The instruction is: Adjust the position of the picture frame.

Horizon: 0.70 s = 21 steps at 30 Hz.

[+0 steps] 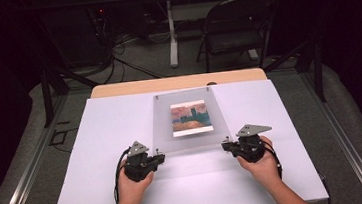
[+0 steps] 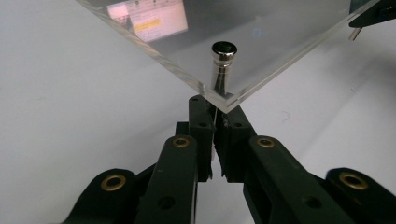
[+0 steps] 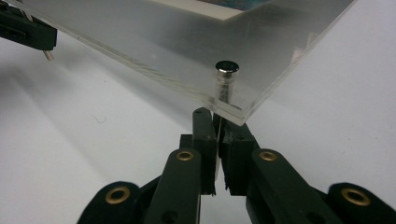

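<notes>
White sheeting covers the counter [image 1: 127, 187], with a dark room and a folding chair [image 1: 234, 26] behind. An acrylic picture frame [image 1: 192, 131] lies at the counter's middle, its near edge raised. The left gripper [image 1: 160, 157] and right gripper [image 1: 226, 145] each have their fingers nearly closed under a near corner, apparently pinching the metal post [image 2: 223, 65] [image 3: 226, 81] below the panel. Risk: uneven lifting could tilt the frame and slip a post free. Contact points are hidden beneath the acrylic.

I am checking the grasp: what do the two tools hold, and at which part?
Both hold the clear acrylic frame: the left tool is shut on its near left corner, the right tool on its near right corner, each below a metal standoff.
</notes>
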Tool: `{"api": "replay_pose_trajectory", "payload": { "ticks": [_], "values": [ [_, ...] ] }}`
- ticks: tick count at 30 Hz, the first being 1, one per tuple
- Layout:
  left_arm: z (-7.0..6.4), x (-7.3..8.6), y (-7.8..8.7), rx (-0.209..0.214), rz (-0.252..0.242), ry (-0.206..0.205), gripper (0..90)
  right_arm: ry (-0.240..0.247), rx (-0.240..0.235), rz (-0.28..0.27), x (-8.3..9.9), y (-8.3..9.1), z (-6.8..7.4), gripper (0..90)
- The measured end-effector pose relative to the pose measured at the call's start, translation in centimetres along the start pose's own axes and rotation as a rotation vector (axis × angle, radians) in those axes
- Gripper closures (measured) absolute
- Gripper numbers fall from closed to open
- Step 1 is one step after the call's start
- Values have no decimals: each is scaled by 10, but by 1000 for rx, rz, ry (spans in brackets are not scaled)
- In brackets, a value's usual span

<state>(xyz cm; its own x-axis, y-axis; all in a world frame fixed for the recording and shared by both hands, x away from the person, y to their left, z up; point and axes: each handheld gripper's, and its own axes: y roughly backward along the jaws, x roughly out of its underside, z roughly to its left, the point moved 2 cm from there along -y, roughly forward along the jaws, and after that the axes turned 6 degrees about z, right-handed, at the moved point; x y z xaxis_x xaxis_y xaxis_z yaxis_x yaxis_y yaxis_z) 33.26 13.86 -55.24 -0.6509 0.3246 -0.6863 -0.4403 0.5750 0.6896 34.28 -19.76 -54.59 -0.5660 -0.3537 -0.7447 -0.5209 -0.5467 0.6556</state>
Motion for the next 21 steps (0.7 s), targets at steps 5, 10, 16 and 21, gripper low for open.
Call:
{"api": "replay_pose_trajectory", "payload": {
  "ticks": [5, 10, 16, 21],
  "values": [
    [8, -2, -6, -19, 1, 13, 851, -10, 4, 4, 0, -7, 0, 856],
    [13, -2, -9, -31, 6, 22, 851, -3, 7, 14, 0, -13, 1, 856],
    [19, -2, -14, -34, 18, 23, 849, 9, 14, 28, -1, -20, 0, 856],
    [21, -3, -18, -34, 14, 22, 848, 6, 22, 37, -1, -23, -3, 856]
  ]
}}
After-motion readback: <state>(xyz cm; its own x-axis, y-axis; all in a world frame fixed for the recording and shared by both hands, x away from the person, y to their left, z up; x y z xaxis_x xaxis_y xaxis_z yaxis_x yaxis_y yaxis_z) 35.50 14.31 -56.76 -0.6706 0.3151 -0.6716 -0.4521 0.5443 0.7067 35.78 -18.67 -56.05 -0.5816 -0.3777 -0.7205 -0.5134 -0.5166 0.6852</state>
